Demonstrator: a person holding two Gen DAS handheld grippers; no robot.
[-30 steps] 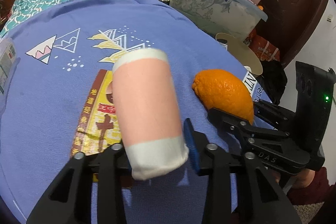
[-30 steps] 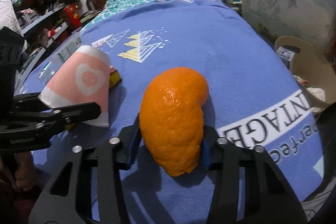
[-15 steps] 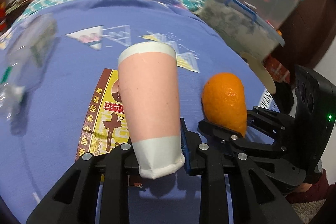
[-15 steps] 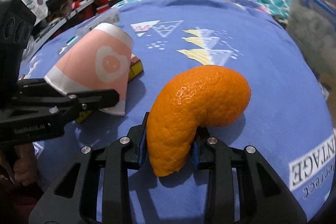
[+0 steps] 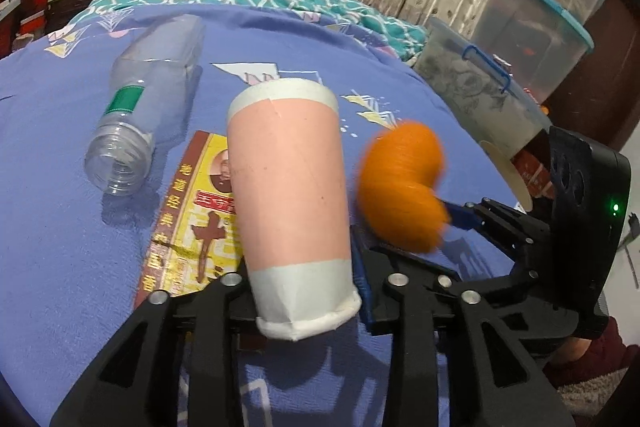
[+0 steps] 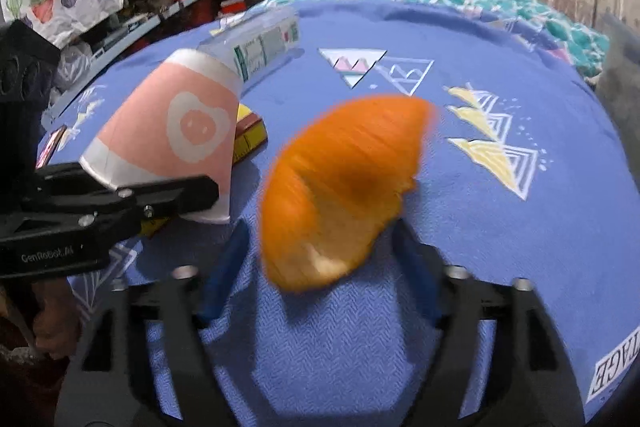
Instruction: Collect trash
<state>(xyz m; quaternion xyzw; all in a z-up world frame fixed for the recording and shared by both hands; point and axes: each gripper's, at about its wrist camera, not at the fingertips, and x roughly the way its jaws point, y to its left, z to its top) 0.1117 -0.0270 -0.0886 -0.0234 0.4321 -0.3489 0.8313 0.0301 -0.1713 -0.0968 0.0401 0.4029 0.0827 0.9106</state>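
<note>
Now orange peel (image 6: 340, 187) between opening right tongs (image 6: 320, 251)

Bottle (image 5: 148, 99) left of cup (image 5: 290, 195), peel (image 5: 402, 187) right

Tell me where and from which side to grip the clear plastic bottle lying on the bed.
Grip the plastic bottle across its round body near the green label band, coming from above. It lies on its side on the blue bedspread, open mouth toward the camera, long sides free. The body looks thin, so close gently.
</note>
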